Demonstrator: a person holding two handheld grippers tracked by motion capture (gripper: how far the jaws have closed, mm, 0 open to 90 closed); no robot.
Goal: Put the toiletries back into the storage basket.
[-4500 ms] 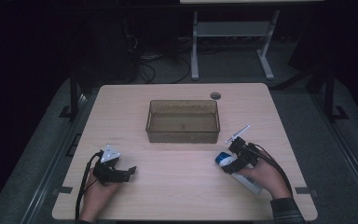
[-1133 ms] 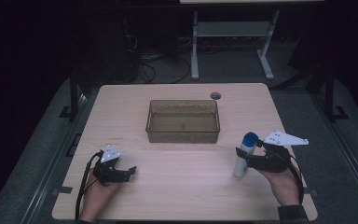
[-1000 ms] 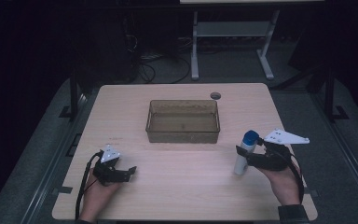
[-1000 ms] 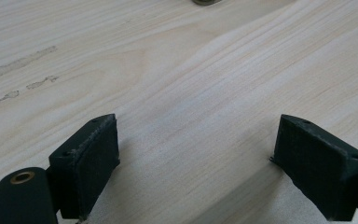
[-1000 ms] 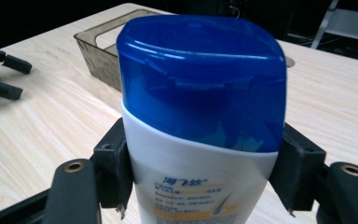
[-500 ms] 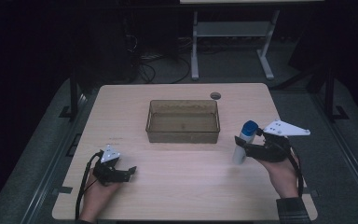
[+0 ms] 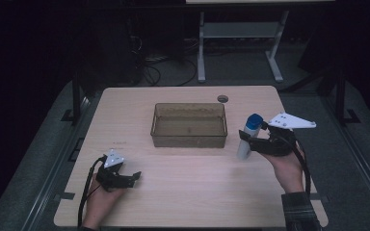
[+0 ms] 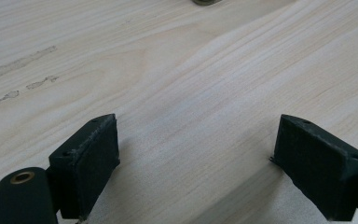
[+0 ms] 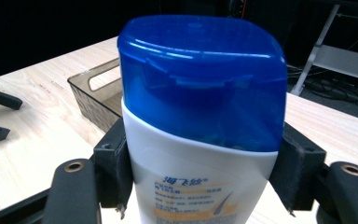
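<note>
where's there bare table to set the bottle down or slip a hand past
Bare wood runs across the table between the left claw and the right claw, in front of the bin. The strip left of the bin is free too. It is tightest on the right, where the bottle hangs close beside the bin's corner.

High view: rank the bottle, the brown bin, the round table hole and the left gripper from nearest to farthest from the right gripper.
1. Bottle: clamped upright in the right gripper.
2. Brown bin: just left of it, mid-table.
3. Round table hole: behind the bin, near the far edge.
4. Left gripper: across the table, at the near left, open on bare wood.
</note>
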